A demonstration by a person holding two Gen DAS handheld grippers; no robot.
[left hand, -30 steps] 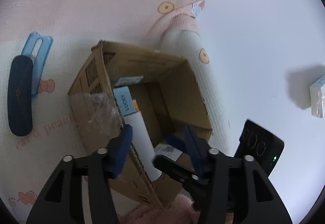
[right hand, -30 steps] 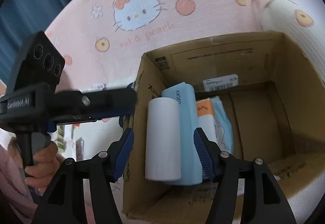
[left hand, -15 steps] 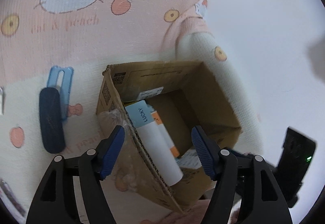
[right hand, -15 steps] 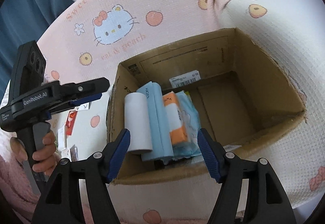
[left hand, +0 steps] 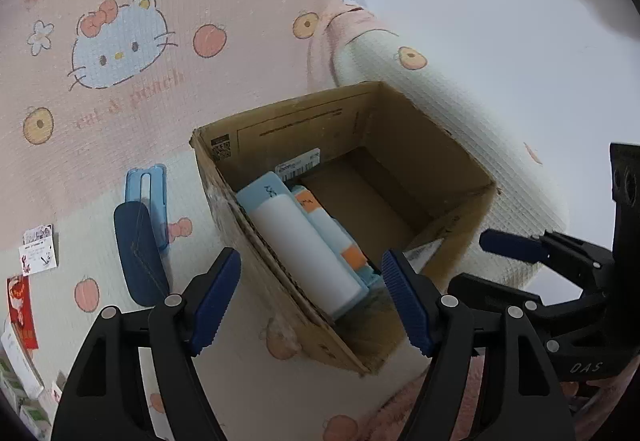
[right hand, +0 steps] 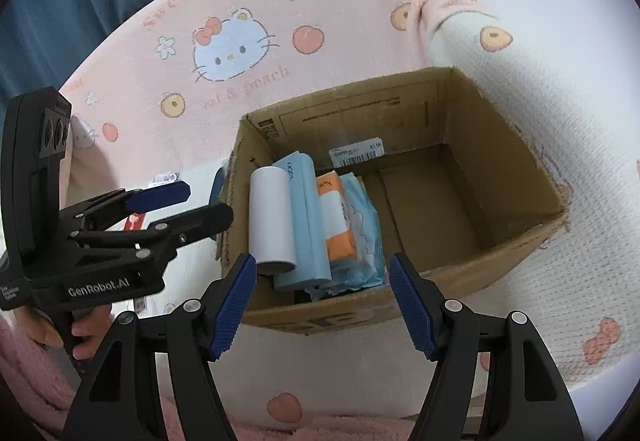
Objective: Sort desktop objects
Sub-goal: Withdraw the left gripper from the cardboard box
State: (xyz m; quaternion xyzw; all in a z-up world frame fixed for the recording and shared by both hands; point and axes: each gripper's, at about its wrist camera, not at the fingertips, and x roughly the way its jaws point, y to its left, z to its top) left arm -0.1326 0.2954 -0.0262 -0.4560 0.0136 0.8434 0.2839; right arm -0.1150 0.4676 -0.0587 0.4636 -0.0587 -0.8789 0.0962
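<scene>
**Sorting part done: four items boxed, several still out**

Packed along the left wall of the cardboard box: white roll, light blue case, orange-and-white pack, pale blue pouch. Right half of the box bare.

Still lying out on the patterned cloth: dark blue case atop a clear blue holder, plus cards and packets at the left edge.

Left tongs spread wide, empty. Right tongs likewise apart, nothing between them.

Legible: "LUCKY" on the light blue case; "GenRobot.AI" on the left tool body; "Sweet Dream" and "cat & peach" on the cloth. Barcode label inside the box too small to read.
</scene>
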